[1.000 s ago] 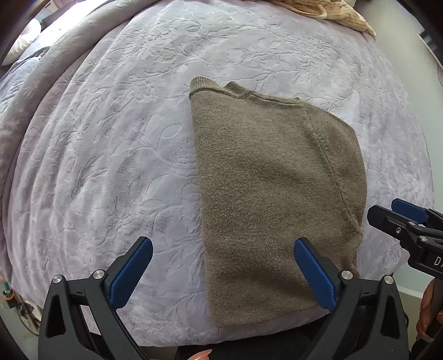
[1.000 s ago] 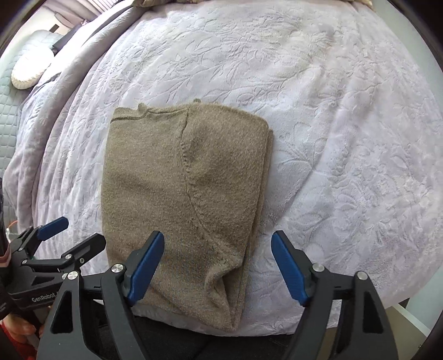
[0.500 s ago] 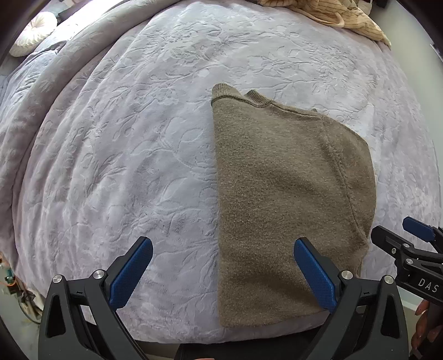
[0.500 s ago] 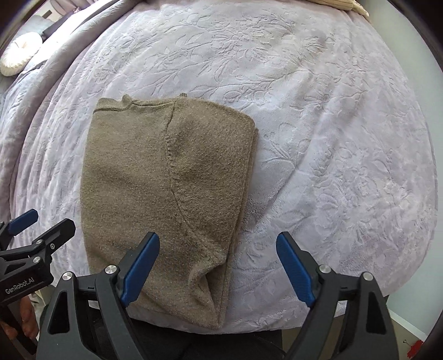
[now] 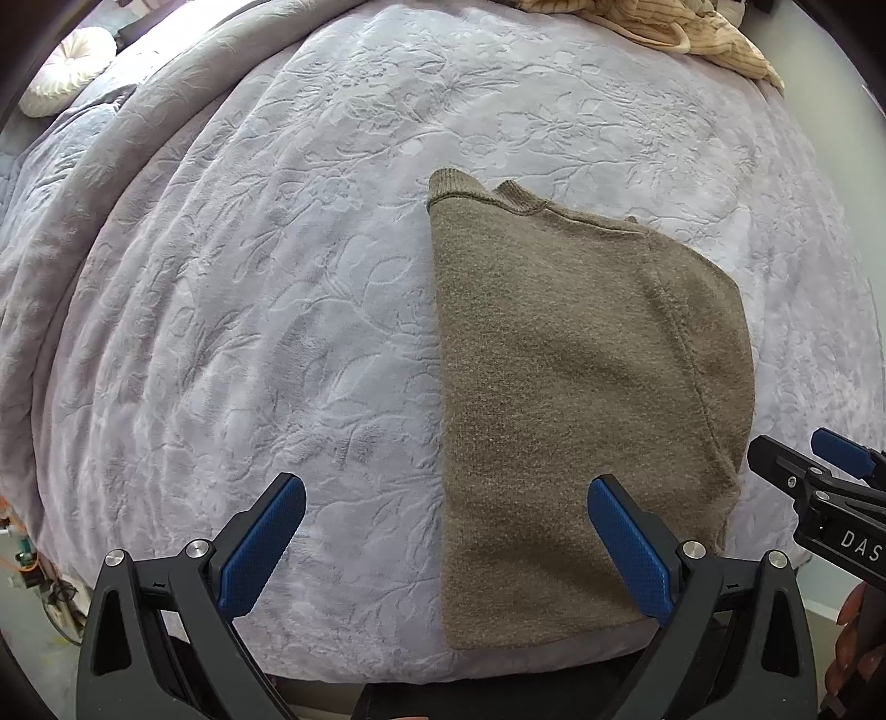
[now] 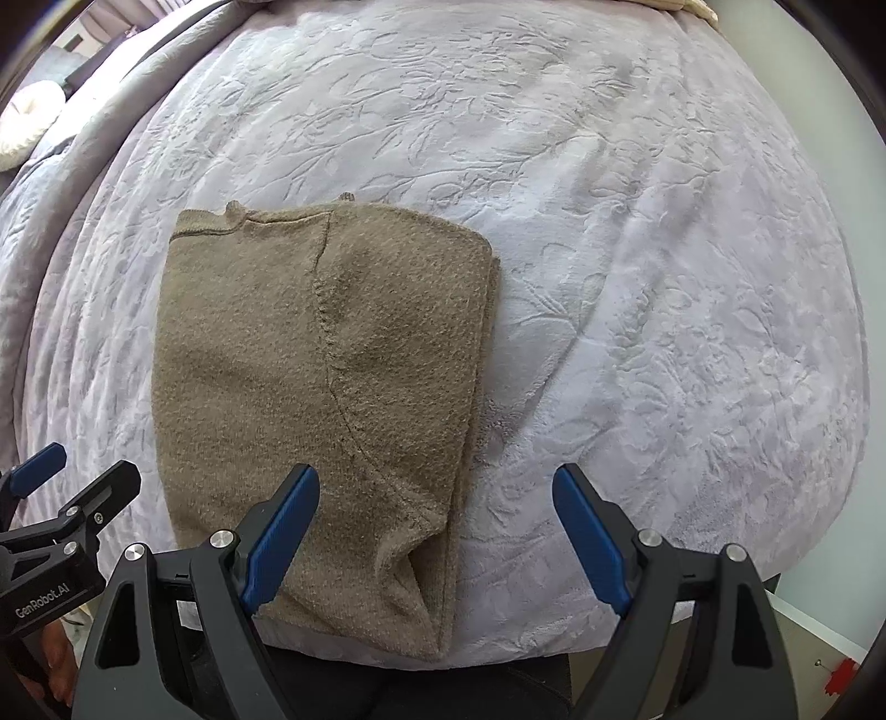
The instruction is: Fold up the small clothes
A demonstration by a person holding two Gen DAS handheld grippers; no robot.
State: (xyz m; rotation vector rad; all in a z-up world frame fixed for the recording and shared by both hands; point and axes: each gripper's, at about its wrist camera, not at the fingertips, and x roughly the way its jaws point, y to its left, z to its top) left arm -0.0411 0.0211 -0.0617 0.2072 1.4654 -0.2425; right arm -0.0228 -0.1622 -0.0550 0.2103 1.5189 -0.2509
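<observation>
A brown knitted sweater (image 5: 581, 399) lies folded lengthwise on the bed, its collar at the far end; it also shows in the right wrist view (image 6: 321, 399). My left gripper (image 5: 448, 545) is open and empty, held above the sweater's near left edge. My right gripper (image 6: 437, 540) is open and empty, held above the sweater's near right edge. Each gripper appears at the side of the other's view, the right one (image 5: 819, 487) and the left one (image 6: 61, 493).
A pale lilac embossed blanket (image 5: 277, 277) covers the bed. A cream striped garment (image 5: 664, 27) lies at the far right corner. A round white cushion (image 5: 66, 66) sits far left. The bed's near edge runs just under the grippers.
Both grippers have pulled back and up a little from the sweater, so more of the bed shows. The sweater has not moved. Both stay open.
</observation>
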